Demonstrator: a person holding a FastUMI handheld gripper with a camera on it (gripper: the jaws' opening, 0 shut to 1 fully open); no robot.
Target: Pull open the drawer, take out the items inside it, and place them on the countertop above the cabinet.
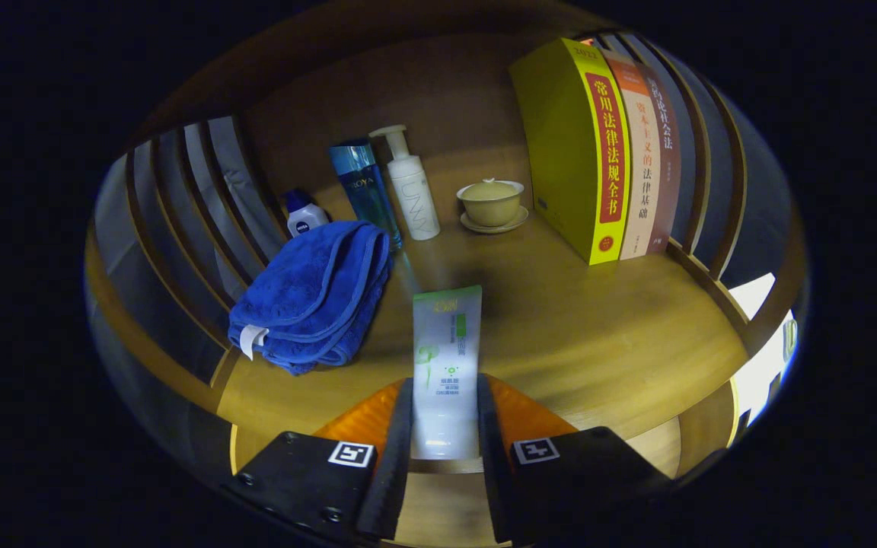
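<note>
Clamped between both fingers of the gripper (444,415), the white tube (446,358) is held above the countertop (598,335), right of the blue towel (309,297). It is best lowered flat onto bare wood, near of the lidded cup (491,202), before being released.

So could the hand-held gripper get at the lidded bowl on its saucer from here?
Probably not yet: the hand-held gripper is shut on the white and green tube, so it must let go first. Beyond the tube, the wooden countertop up to the lidded bowl looks bare.
</note>
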